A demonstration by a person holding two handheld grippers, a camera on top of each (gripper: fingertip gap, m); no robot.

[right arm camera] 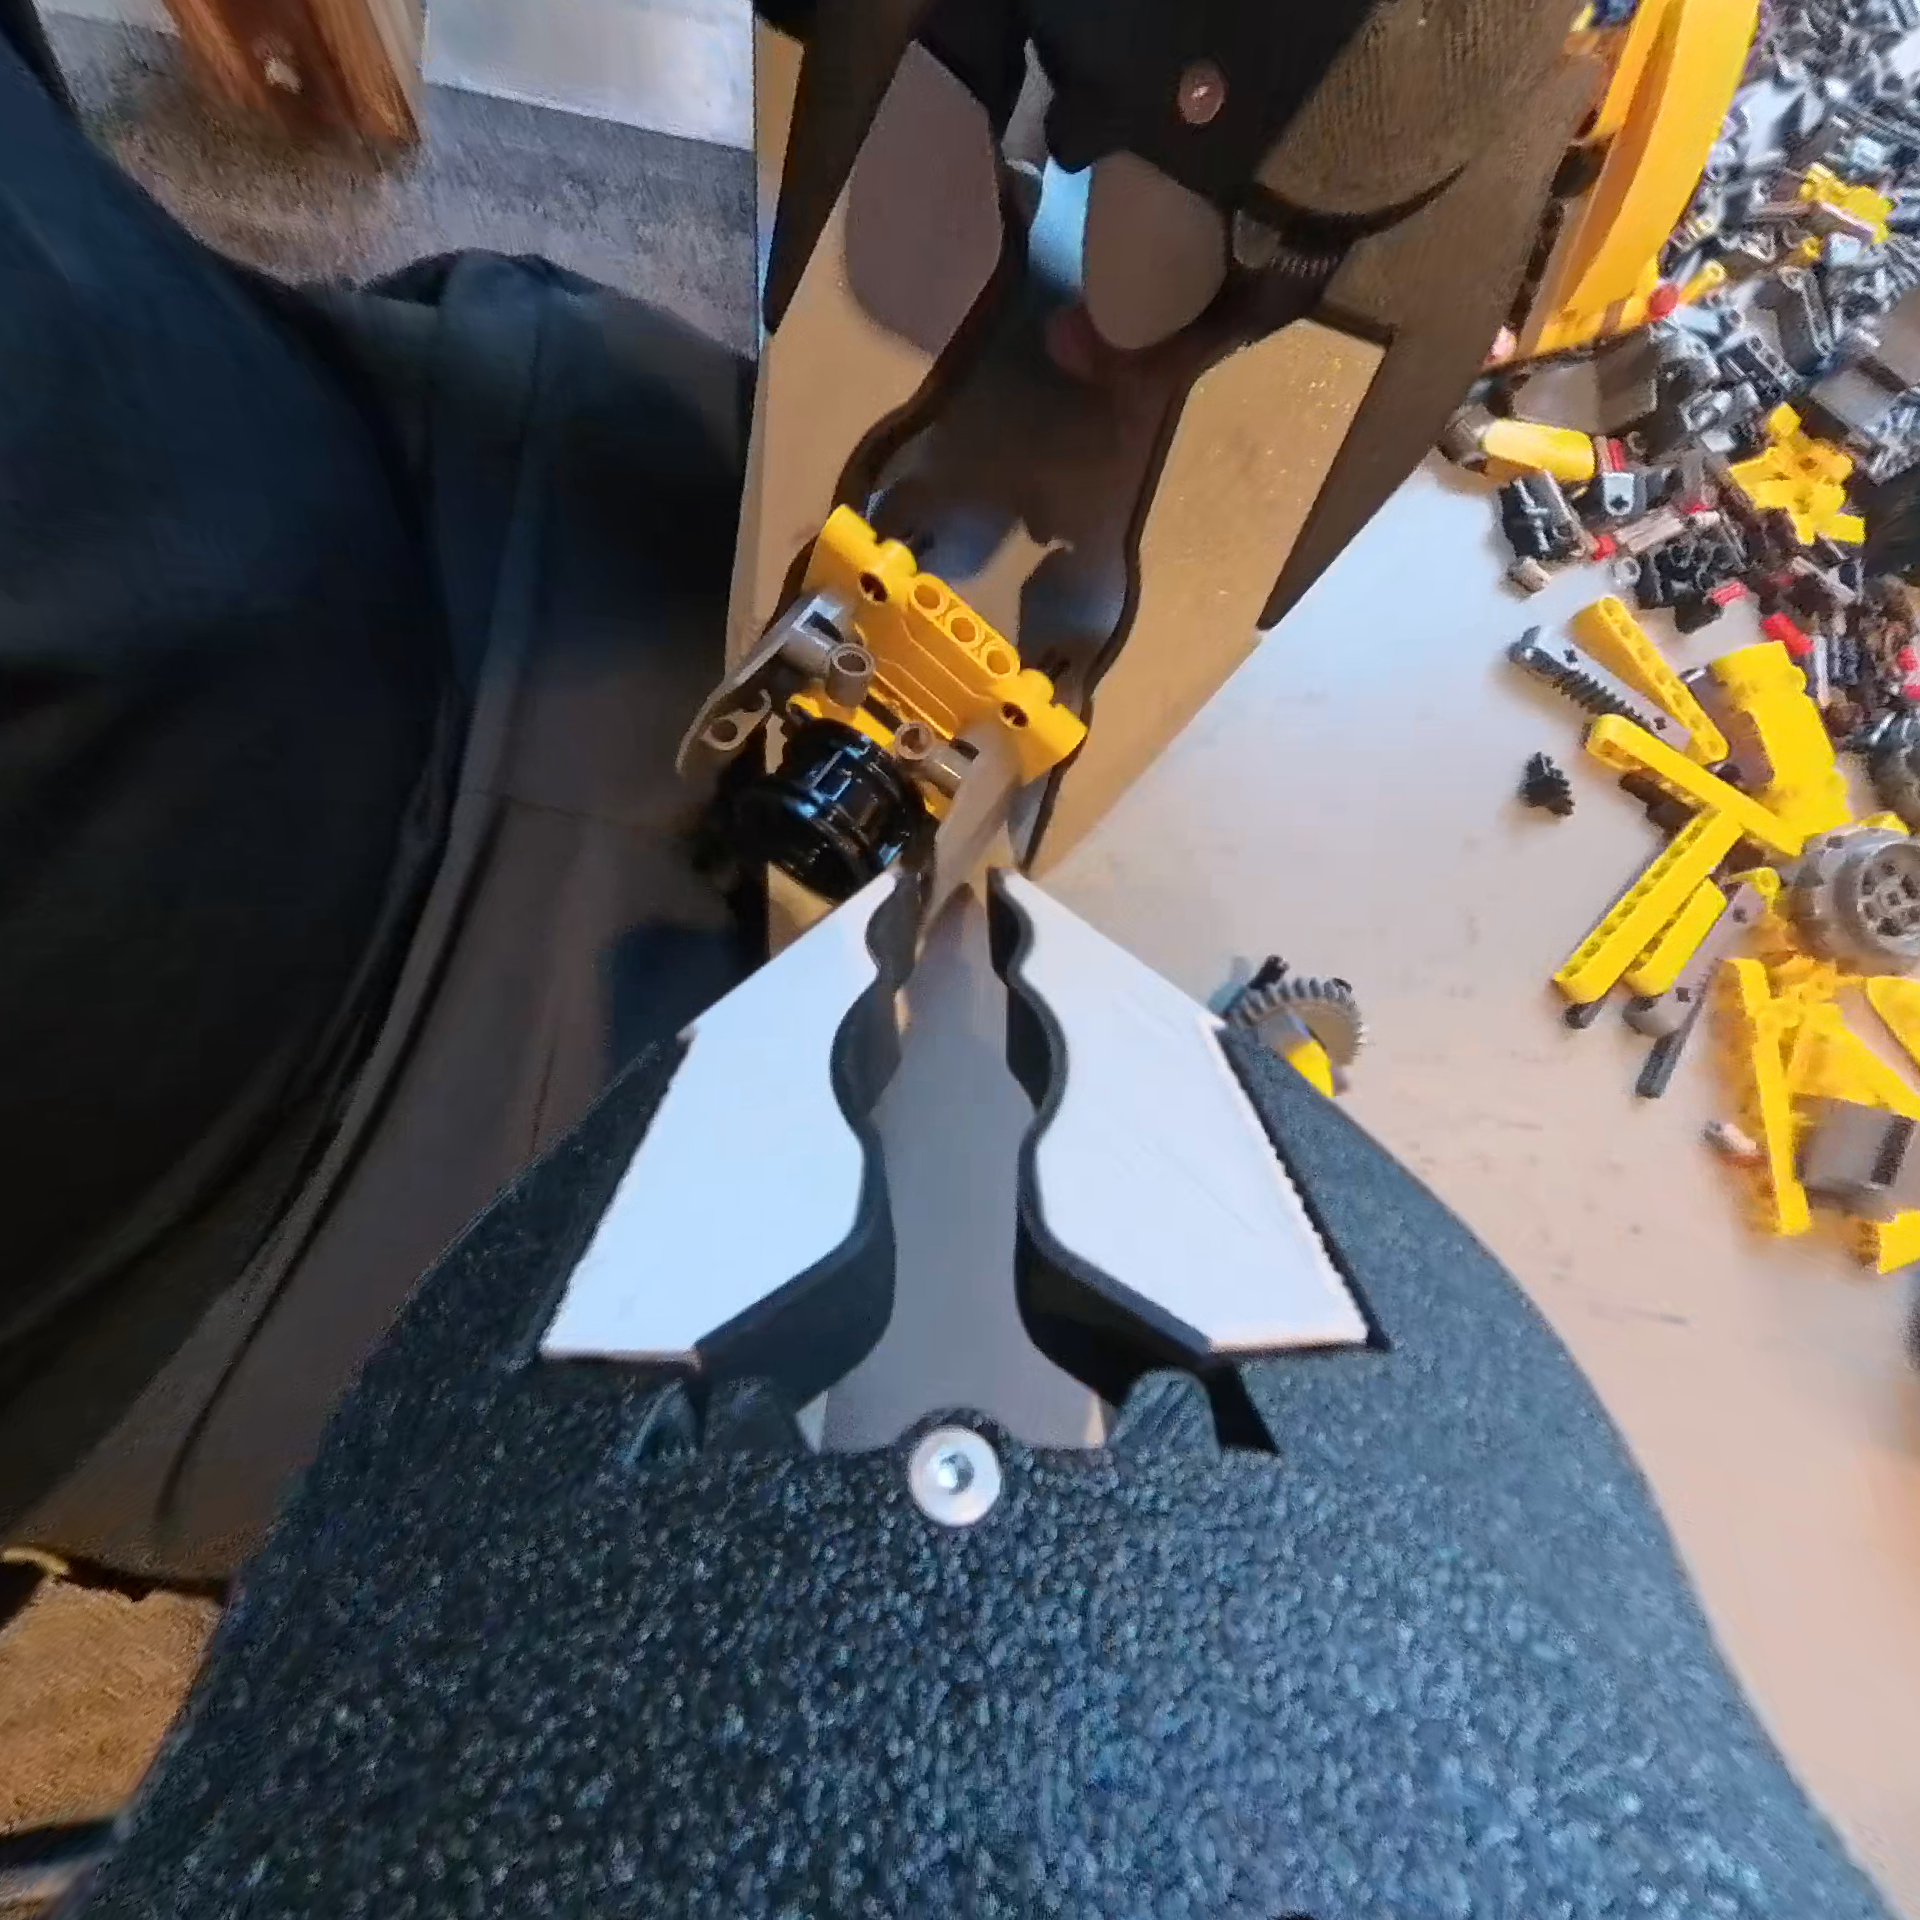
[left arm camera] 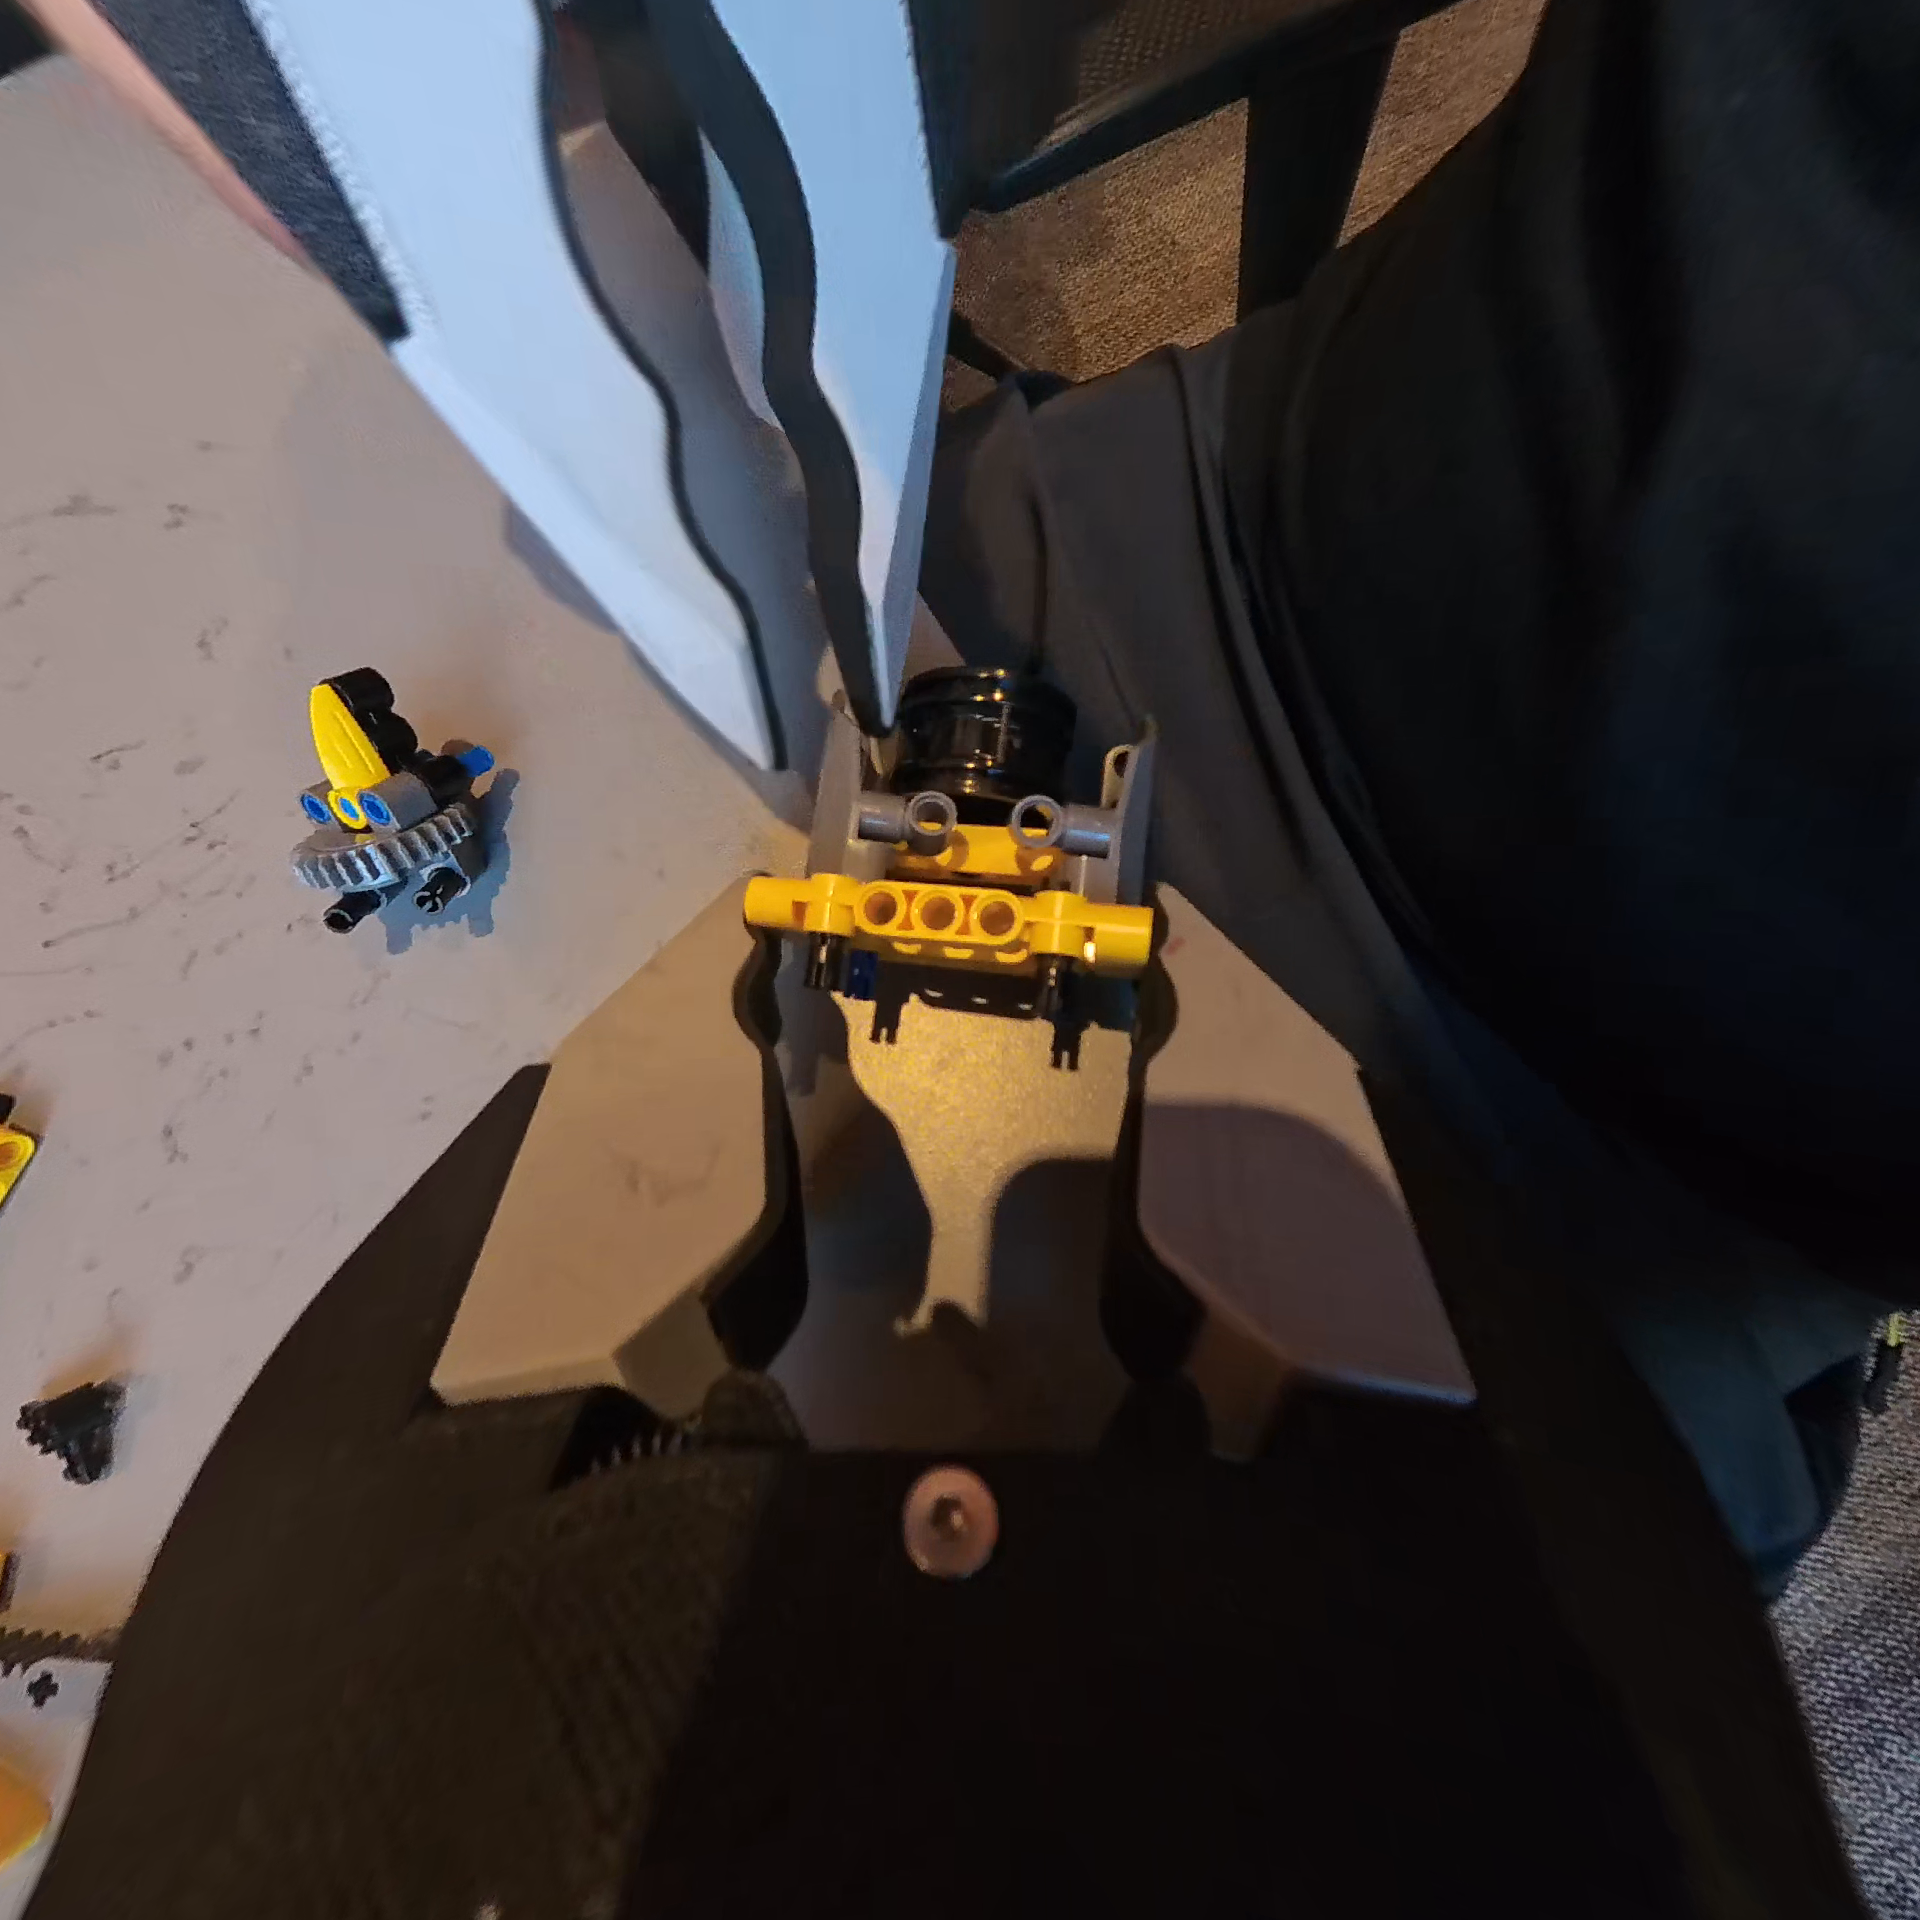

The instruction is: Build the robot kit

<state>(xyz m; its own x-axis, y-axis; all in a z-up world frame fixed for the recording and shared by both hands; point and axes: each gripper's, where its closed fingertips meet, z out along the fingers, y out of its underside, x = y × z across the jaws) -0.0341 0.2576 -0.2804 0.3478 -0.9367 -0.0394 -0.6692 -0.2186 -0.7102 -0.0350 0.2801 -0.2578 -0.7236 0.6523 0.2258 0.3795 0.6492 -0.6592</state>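
Note:
My left gripper (left arm camera: 951,940) is shut on a small brick assembly (left arm camera: 997,914): a yellow beam frame with holes, grey curved side panels and a black wheel hub (left arm camera: 982,727) at its far end. It is held above the table edge. My right gripper (right arm camera: 943,883), with white fingers, reaches in from the opposite side (left arm camera: 878,717). Its tips are closed on one grey curved panel (right arm camera: 975,805) of the same assembly (right arm camera: 935,634). The hub also shows in the right wrist view (right arm camera: 831,805), and the left gripper (right arm camera: 935,665) is seen from the front there.
A small gear-and-yellow sub-assembly (left arm camera: 384,810) stands on the pale marbled table (left arm camera: 208,520); it also shows in the right wrist view (right arm camera: 1299,1023). A big pile of yellow, black and grey parts (right arm camera: 1756,748) lies to the right. A person's dark clothing (left arm camera: 1558,623) is close behind. Left and right tips are no more than a few centimetres apart.

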